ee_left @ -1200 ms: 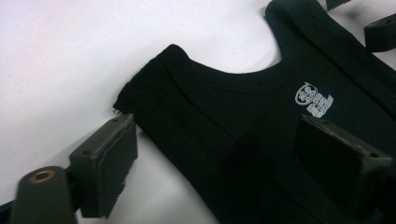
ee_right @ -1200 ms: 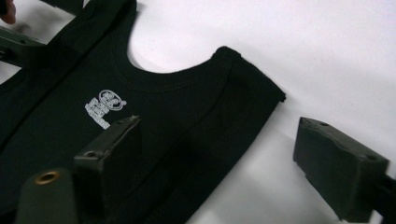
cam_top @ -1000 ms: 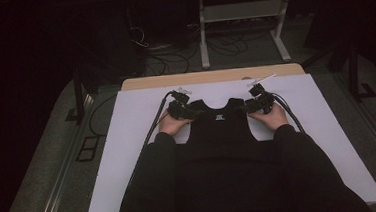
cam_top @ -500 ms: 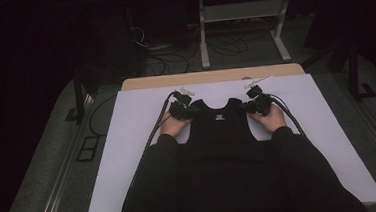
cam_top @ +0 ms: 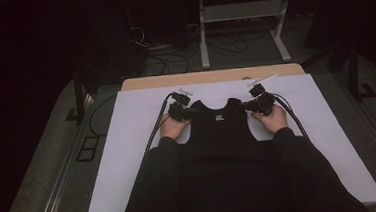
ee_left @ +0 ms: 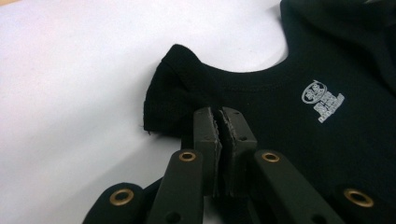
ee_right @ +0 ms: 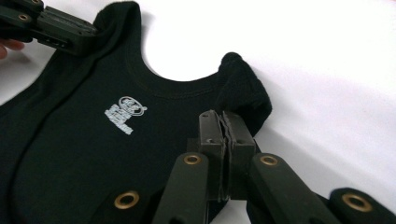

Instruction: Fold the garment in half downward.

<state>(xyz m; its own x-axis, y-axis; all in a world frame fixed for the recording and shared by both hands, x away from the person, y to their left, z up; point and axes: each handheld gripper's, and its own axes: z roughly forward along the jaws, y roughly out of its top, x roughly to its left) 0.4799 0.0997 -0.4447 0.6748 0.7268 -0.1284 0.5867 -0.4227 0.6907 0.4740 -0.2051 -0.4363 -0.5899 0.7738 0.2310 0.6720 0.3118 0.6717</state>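
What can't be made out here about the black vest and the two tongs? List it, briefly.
- Black vest, high view: its lower part merges with the person's dark sleeves and body; the hem cannot be told.
- White print, left gripper view: too small and blurred to read.
- Left tongs and right tongs: jaws have just been closing and stand together at the shoulder straps; how much cloth is pinched is hidden by the pads.
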